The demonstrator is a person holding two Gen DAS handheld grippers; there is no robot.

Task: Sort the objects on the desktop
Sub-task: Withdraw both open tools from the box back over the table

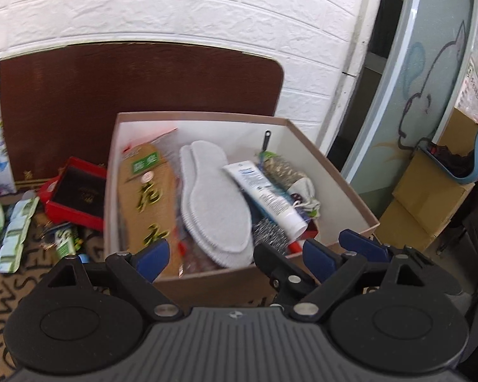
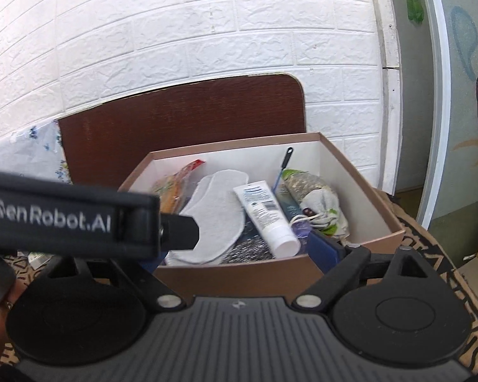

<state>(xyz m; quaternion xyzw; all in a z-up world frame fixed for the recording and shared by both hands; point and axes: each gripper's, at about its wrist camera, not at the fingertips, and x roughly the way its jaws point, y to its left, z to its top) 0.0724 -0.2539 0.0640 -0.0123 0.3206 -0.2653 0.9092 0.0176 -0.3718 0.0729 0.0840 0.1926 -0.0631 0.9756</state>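
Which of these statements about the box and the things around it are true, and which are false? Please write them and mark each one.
1. The white tube lies inside the cardboard box. True.
2. The white insoles lie on the table outside the box. False: they are in the box.
3. A red gift box sits left of the cardboard box. True.
4. The left hand-held gripper grips the tube. False: it is open and holds nothing.
5. The wall behind is white brick pattern. True.

bright, even light; fisheye bending at edges, slight blur, perhaps from motion.
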